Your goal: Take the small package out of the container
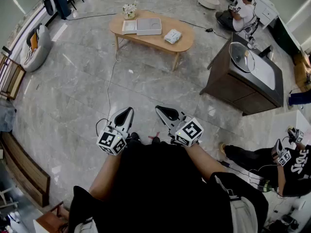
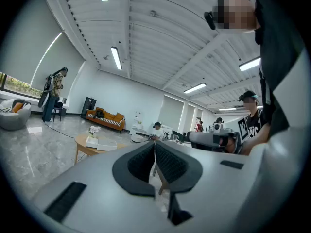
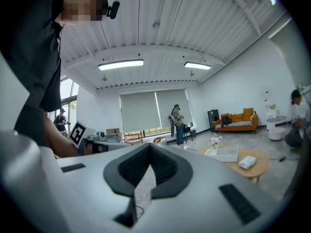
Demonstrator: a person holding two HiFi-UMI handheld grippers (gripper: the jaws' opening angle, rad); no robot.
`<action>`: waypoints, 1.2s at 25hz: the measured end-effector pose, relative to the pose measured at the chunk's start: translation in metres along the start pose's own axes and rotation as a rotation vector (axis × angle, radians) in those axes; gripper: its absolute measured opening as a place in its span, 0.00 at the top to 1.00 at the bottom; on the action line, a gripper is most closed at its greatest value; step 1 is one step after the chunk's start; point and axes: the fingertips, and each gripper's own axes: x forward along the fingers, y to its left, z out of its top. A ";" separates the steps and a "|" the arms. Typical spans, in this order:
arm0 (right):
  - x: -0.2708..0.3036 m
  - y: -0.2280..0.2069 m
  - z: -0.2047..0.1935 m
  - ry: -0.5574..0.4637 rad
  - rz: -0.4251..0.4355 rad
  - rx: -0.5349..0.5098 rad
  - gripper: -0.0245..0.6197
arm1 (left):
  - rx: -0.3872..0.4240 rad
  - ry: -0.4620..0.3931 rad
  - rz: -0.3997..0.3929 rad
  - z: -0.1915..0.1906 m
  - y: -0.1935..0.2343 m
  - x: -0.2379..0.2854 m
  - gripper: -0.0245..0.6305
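Observation:
A light wooden oval table stands far ahead across the floor. On it rests a white flat container, with a small pale package lying on the tabletop to its right, apart from it. The right gripper view also shows the container and the package. My left gripper and right gripper are held close to my body, far from the table. Both are shut with nothing between their jaws; the pads meet at the tips in the left gripper view and the right gripper view.
A flower vase and a flat white sheet share the table. A dark wooden cabinet with a round glass lid stands at the right. A person sits low right, another at the back. A cable crosses the floor.

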 end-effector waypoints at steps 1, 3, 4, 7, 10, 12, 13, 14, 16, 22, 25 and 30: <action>0.000 -0.001 0.000 -0.002 0.001 0.001 0.95 | -0.001 0.003 -0.001 -0.001 -0.001 0.000 0.93; -0.001 -0.002 0.000 -0.005 0.002 0.004 0.95 | -0.001 0.010 -0.002 -0.004 -0.002 -0.001 0.93; -0.002 -0.002 -0.001 -0.006 0.003 0.006 0.95 | -0.001 0.015 -0.002 -0.005 -0.002 -0.001 0.93; -0.005 -0.001 -0.001 -0.007 0.008 0.009 0.95 | -0.007 0.024 0.004 -0.007 -0.004 -0.003 0.93; -0.007 -0.001 0.000 -0.006 0.022 0.011 0.95 | -0.010 0.029 0.009 -0.008 -0.006 -0.004 0.93; -0.008 -0.001 0.000 -0.009 0.032 0.015 0.95 | -0.010 0.033 0.009 -0.009 -0.007 -0.002 0.93; -0.008 -0.002 0.000 -0.012 0.033 0.016 0.95 | -0.011 0.036 0.010 -0.009 -0.008 -0.001 0.93; -0.009 -0.004 0.000 -0.015 0.031 0.017 0.95 | -0.012 0.038 0.011 -0.009 -0.008 0.000 0.93; -0.010 -0.009 0.002 -0.027 0.020 0.029 0.95 | -0.013 0.041 0.015 -0.009 -0.009 0.002 0.93; -0.014 -0.013 0.005 -0.050 0.042 0.033 0.95 | 0.005 0.050 0.034 -0.004 -0.007 0.002 0.93; -0.011 -0.022 0.004 -0.051 0.043 0.026 0.95 | 0.014 0.055 0.052 -0.003 0.003 0.001 0.93; -0.005 -0.046 -0.002 -0.041 0.032 0.041 0.95 | -0.032 0.066 0.103 -0.012 0.033 0.004 0.93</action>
